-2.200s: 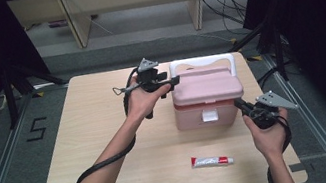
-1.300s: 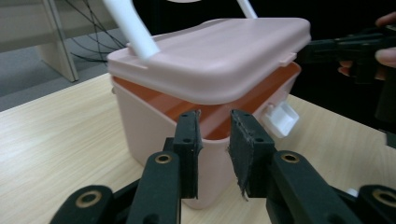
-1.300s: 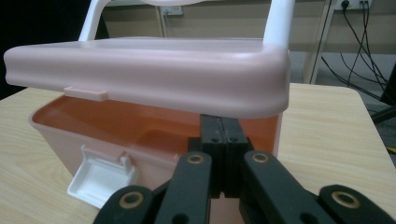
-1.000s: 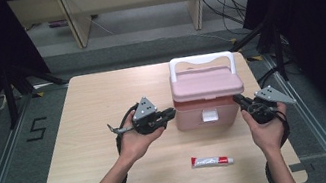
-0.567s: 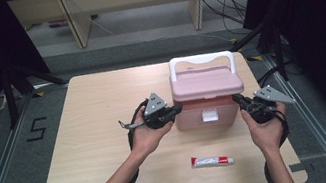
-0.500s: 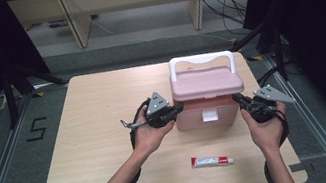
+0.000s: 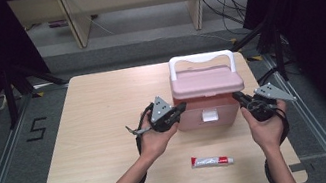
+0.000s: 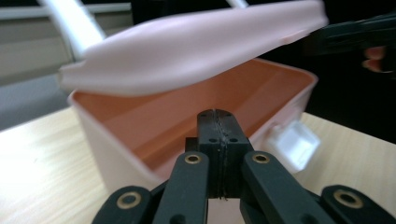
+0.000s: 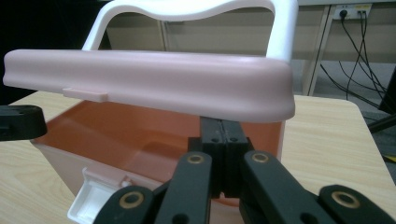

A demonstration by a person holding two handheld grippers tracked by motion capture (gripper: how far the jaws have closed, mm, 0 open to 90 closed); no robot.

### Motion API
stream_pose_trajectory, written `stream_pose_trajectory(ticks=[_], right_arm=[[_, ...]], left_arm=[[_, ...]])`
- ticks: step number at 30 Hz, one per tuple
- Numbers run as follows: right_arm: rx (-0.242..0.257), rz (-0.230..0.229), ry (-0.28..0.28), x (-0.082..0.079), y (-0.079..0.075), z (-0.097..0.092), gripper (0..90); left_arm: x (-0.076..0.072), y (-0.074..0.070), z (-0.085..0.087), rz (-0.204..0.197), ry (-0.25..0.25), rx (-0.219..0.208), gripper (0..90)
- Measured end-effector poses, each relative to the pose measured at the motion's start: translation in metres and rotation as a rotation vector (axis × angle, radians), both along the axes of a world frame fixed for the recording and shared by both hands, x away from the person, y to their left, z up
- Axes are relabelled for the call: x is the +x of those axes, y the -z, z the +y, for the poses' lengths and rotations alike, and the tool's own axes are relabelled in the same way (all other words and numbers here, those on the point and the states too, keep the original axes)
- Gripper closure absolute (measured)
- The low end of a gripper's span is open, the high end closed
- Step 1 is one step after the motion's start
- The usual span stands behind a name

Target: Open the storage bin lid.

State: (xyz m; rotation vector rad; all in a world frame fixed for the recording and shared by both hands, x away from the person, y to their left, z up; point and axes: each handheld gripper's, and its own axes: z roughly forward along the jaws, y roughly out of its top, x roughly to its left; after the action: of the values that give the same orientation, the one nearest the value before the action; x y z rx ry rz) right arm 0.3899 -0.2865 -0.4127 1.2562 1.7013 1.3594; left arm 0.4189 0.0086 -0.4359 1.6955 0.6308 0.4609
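Observation:
A pink lidded box [image 7: 196, 116] with an upright white handle [image 7: 201, 58] stands at the table's right middle. Its lid [image 7: 206, 82] is lifted a little off the body. The left gripper view shows that lid [image 8: 187, 51] tilted up over the orange-pink inside [image 8: 261, 98]. My left gripper [image 8: 217, 116] is shut and empty, its tip at the gap by the box's left front corner [image 7: 183, 106]. My right gripper [image 9: 222, 126] is also shut and empty, its tip just beneath the lid's rim [image 9: 149, 81] at the right front corner [image 7: 237, 96].
A white latch [image 7: 210, 115] hangs loose on the box's front wall. A small white and red tube [image 7: 212, 161] lies near the table's front edge, between my forearms. Bare tabletop [image 7: 90, 124] spreads to the left of the box.
My left hand came down from the handle to the box's left side, then slid right to its front corner. The right hand kept still.

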Motion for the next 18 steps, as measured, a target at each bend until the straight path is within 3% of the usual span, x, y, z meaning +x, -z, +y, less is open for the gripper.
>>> stream_pose_trajectory(ticks=[3,4,11,12,16,18], right_arm=[[-0.009,-0.008,0.006,0.001,0.000,0.000,90.0],[0.015,0.007,0.011,0.000,-0.001,0.002,90.0],[-0.005,-0.004,0.002,0.002,-0.003,0.000,90.0],[0.014,0.014,0.013,0.001,-0.003,0.002,90.0],[-0.012,-0.010,0.002,0.003,-0.003,0.000,90.0],[0.003,0.007,0.010,0.001,-0.004,0.001,90.0]], left_arm=[[-0.006,-0.001,-0.011,-0.016,0.048,0.007,89.4],[-0.007,0.000,-0.016,-0.012,0.056,0.005,89.4],[-0.011,0.008,-0.042,-0.025,0.144,0.033,89.4],[-0.011,0.009,-0.045,-0.025,0.149,0.040,89.4],[-0.010,0.015,-0.051,-0.023,0.152,0.052,89.4],[-0.009,0.018,-0.055,-0.025,0.152,0.067,89.4]])
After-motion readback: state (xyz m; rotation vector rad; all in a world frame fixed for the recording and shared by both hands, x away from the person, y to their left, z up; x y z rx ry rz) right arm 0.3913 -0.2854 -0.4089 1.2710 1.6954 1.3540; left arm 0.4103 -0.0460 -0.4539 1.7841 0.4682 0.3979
